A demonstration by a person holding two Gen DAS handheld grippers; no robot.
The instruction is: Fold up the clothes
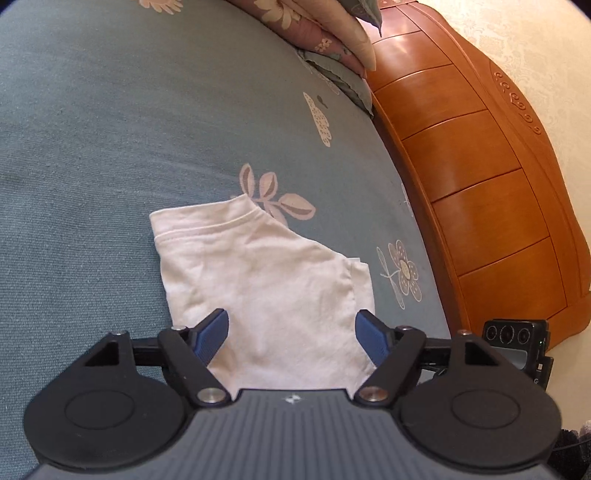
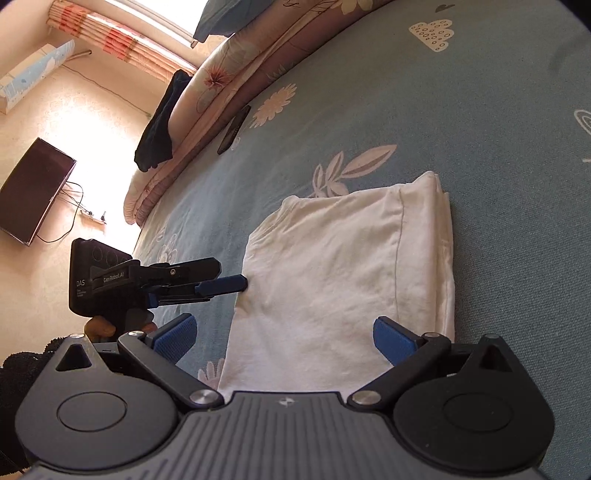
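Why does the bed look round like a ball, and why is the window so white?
In both wrist views the fisheye lens bends straight things, so the bed sheet bulges and the wooden headboard curves. In the right wrist view daylight washes out the window to plain white, glare hides what is outside, and the white folded garment stays sharp.

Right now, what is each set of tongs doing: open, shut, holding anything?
Left tongs: open, holding nothing, over the folded white shirt.
Right tongs: open, holding nothing, over the same shirt.
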